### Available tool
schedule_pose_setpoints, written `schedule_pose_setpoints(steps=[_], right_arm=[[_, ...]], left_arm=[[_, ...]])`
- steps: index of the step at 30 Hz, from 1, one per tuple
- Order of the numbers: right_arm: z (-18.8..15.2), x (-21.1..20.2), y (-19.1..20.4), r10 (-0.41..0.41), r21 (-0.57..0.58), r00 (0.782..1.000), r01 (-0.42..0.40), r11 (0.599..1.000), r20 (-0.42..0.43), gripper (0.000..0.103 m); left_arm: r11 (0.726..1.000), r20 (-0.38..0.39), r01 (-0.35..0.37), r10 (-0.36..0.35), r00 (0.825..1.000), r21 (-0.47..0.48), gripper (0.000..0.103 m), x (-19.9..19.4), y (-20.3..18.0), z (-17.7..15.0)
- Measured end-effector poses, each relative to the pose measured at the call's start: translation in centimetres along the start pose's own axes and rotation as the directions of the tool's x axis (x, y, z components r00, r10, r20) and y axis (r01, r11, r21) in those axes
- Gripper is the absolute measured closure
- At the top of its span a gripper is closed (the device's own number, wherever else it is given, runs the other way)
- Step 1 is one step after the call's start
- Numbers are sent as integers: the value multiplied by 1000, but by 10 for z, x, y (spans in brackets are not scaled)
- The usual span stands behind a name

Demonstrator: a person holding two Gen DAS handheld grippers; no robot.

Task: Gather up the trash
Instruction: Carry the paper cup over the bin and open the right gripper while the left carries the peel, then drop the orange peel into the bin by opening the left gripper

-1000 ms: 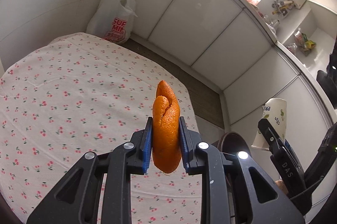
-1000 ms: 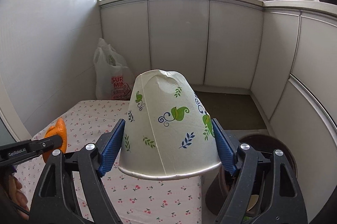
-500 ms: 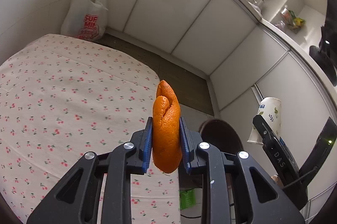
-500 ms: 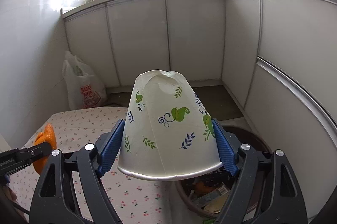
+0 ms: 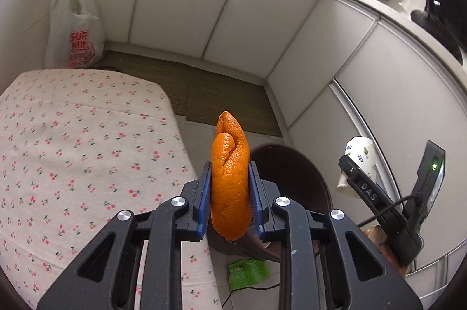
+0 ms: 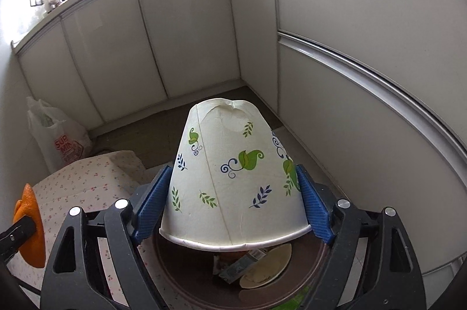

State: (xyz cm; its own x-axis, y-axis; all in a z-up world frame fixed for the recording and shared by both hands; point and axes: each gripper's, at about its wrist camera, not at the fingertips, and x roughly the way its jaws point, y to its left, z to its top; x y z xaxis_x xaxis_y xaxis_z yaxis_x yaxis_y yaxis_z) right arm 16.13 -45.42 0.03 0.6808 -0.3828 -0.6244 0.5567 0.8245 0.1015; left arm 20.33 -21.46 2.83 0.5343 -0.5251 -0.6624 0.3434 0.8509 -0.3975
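My left gripper (image 5: 230,193) is shut on an orange peel (image 5: 230,178) and holds it past the table's right edge, near the rim of a dark brown trash bin (image 5: 294,164) on the floor. My right gripper (image 6: 233,199) is shut on an upside-down paper cup with leaf print (image 6: 233,178), held above the open bin (image 6: 318,275), which has trash inside. The peel (image 6: 29,225) shows at the left of the right wrist view, the cup (image 5: 357,161) at the right of the left wrist view.
A table with a cherry-print cloth (image 5: 73,152) is to the left of the bin. A white plastic bag (image 5: 76,29) stands on the floor by the cabinets (image 5: 227,3). A green wrapper (image 5: 248,272) lies on the floor. A dark mat (image 5: 210,94) covers the floor beyond.
Both grippers have moved right, off the table toward the bin, and tilted down. The cup now hangs over the bin opening and the peel is beside its rim. Both grips are unchanged.
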Motion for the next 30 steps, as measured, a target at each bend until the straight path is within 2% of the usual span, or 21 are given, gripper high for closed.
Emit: schedule_pose_setpoints(steps=[1,3,6,12,18,20,25,30], right_arm=[[0,6,-7,-18,16,1000,19,1000,-16,22],[0,14,-16,-44,36,998,45,998,-45,12],[0,23,-30,-90,66,994,95,993,-66,7],[1,28,-65,-188,122,978,198,973,-86,7],[4,34,-90,-206,166,972,222,961,-110,7],[2,31,-93,-208,176,972,226,958,-111,7],[4,30,-94,-206,186,972,224,957,-110,7],[4,28,-90,-204,175,973,220,960,-104,7]], left_arm=[[1000,-6,4,-4,1000,11,79,5,-7,1],[999,-19,16,-15,1000,30,79,15,-20,2],[998,-40,34,-32,999,55,78,29,-35,3],[995,-110,72,-64,992,71,78,66,-63,1],[993,-174,96,-83,981,65,78,99,-85,-8],[993,-180,93,-78,981,78,73,104,-92,-10],[987,-158,66,-42,987,148,61,105,-108,-12],[980,-124,42,-18,992,194,61,94,-114,-11]])
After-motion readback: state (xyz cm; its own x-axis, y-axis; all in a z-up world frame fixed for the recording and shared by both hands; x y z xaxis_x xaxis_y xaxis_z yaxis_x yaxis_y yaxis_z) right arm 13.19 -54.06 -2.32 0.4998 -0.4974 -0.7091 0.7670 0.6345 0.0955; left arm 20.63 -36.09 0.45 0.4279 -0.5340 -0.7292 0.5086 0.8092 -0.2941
